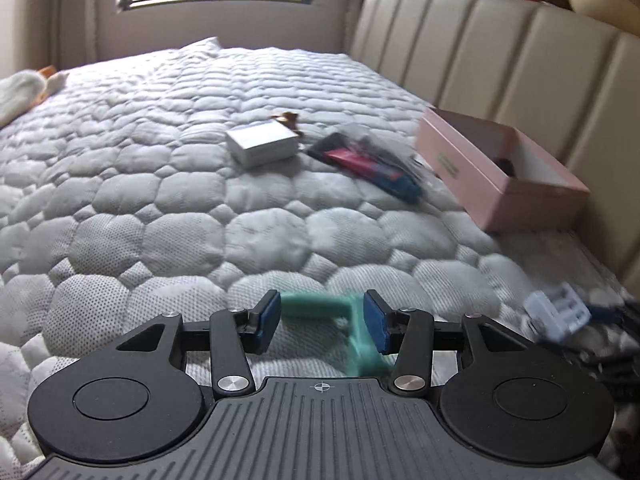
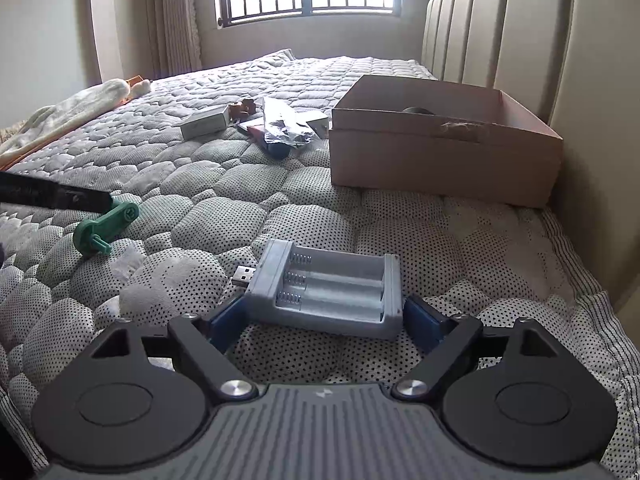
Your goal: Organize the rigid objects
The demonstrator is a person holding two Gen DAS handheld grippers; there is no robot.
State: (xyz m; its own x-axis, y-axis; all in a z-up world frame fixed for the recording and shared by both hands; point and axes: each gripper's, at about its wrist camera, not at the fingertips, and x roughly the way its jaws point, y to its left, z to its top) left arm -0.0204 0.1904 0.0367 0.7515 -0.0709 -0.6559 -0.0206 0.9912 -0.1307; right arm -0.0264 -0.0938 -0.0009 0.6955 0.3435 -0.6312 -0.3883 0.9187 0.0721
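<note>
A green plastic crank-like part [image 1: 340, 320] lies on the quilted mattress between the fingers of my left gripper [image 1: 322, 322], which is open around it; it also shows in the right wrist view [image 2: 106, 230]. A grey battery charger [image 2: 326, 290] with a USB plug sits between the fingers of my right gripper [image 2: 324, 316], which is open and straddles it; the charger shows blurred in the left wrist view [image 1: 558, 314]. An open pink box [image 1: 500, 168] stands by the headboard, also in the right wrist view [image 2: 440, 152], with a dark object inside.
A small silver box [image 1: 262, 144], a small brown toy [image 1: 286, 120] and a clear bag of dark and red items [image 1: 368, 156] lie mid-bed. A white plush toy [image 2: 72, 116] lies at the left edge. The padded headboard [image 1: 500, 52] runs along the right.
</note>
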